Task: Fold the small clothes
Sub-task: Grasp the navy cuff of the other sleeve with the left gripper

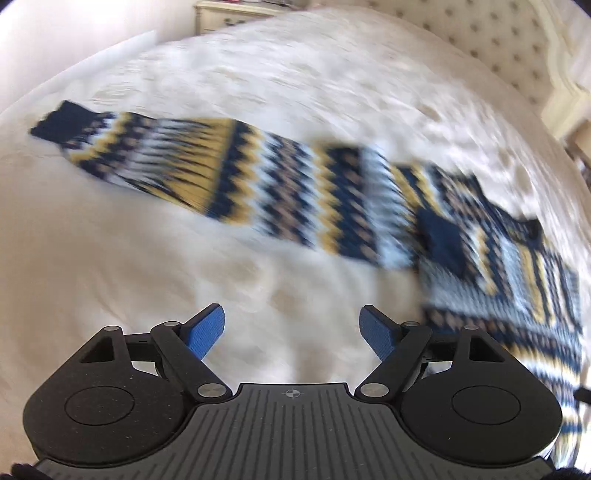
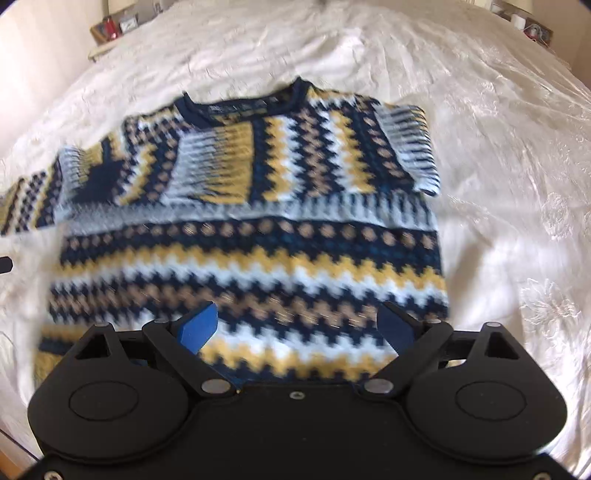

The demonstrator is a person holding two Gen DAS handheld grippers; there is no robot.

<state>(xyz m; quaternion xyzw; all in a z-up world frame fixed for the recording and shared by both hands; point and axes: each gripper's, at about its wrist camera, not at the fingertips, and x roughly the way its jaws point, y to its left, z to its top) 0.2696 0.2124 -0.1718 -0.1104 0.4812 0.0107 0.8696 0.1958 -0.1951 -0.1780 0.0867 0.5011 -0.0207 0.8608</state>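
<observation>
Both the left gripper (image 1: pixel 291 328) and right gripper (image 2: pixel 297 326) are spread and empty above the white bedspread (image 2: pixel 498 147). The patterned sweater (image 2: pixel 251 229) lies flat under the right gripper, its far sleeve (image 1: pixel 229 166) stretching ahead of the left gripper. Motion blur smears the knit; a nightstand (image 1: pixel 236 14) stands beyond.

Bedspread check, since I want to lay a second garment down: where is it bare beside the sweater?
Bare bedspread lies between the sweater and the bed's right edge, and between the collar and the bed's far edge. In the left wrist view, below the outstretched sleeve is free too. The middle is crowded.
</observation>
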